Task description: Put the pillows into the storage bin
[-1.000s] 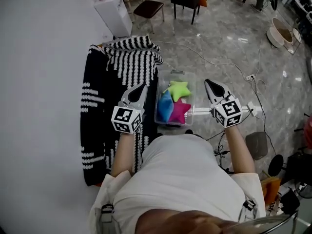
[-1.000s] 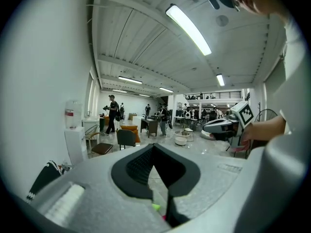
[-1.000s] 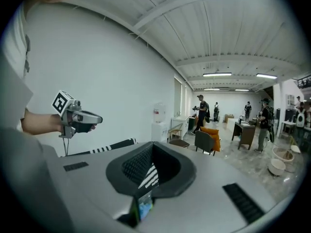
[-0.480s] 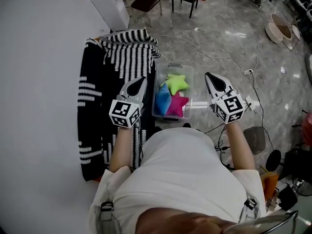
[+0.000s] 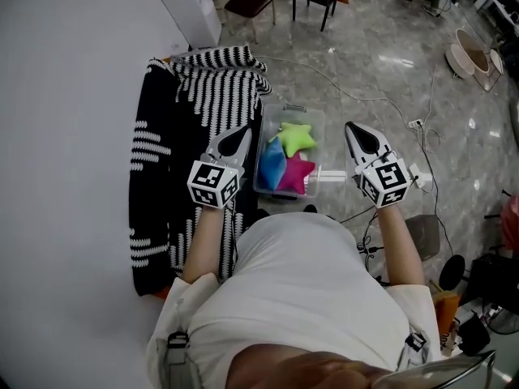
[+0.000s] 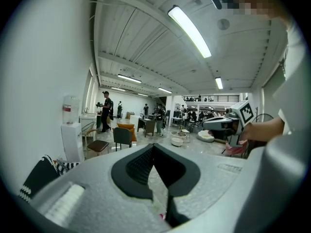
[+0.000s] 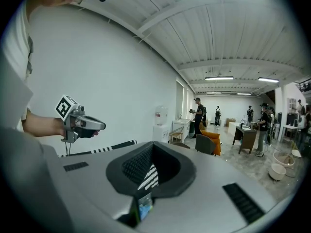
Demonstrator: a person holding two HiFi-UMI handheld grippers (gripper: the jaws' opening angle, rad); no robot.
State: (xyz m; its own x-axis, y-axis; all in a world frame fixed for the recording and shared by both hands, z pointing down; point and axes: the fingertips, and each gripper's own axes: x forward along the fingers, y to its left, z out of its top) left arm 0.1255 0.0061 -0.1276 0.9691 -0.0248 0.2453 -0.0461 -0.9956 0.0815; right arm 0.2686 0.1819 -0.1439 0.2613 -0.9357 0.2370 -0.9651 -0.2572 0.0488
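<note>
At chest level in front of the person, the left gripper and the right gripper are each held clear of everything, one either side of the storage bin. Each gripper view shows its jaws brought together with nothing between them. The bin, clear plastic, stands on the marble floor just beside a black-and-white striped cover. It contains three pillows: a green star pillow at the far end, a blue pillow at the left and a pink star pillow at the near end. No pillow is visible outside the bin, so the loading appears complete. Possible faults from here: the pillows are heaped loosely and appear to reach the rim, so a knock against the bin could tip one out. A white cable runs across the floor close to the bin and could catch a foot. Legible writing: none. The cubes on the grippers carry square markers only, and any label on the water dispenser is too small to read.
</note>
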